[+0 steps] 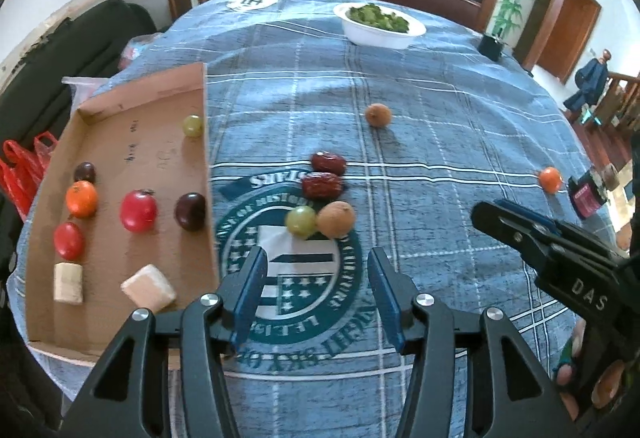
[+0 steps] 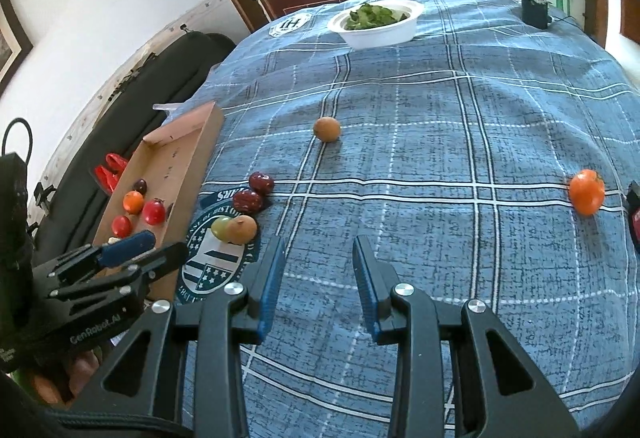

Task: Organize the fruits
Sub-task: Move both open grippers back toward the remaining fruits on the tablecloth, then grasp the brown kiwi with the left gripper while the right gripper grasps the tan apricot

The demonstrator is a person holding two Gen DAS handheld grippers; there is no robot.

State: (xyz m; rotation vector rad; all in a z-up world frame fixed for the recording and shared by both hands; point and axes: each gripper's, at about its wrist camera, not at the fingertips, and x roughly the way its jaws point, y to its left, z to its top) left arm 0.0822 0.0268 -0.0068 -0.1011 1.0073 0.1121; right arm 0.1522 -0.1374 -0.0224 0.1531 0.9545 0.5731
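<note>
Nearest the lens in the left wrist view, we record the left gripper (image 1: 316, 262) at the bottom centre of the frame, its blue-padded jaws parted with nothing between them, only the blue plaid tablecloth (image 1: 440, 142) and its round teal emblem (image 1: 280, 250) showing through the gap. Just above the fingertips, at frame centre, we note a cluster: a green grape (image 1: 301, 221) touching a tan round fruit (image 1: 337, 219), with two red dates (image 1: 325, 174) directly above them. A second tan fruit (image 1: 378, 115) sits apart, higher up, and an orange tomato (image 1: 550, 179) lies at the right edge. The cardboard tray (image 1: 160, 166) fills the left of the frame and holds a green grape, two dark grapes, an orange tomato, two red tomatoes and two pale blocks. A white bowl of greens (image 1: 380, 24) stands at top centre. In the right wrist view, the right gripper (image 2: 318, 258) is at bottom centre, jaws partly open and empty over bare cloth; the orange tomato (image 2: 586, 191) is at its right, the cluster at its left.
</note>
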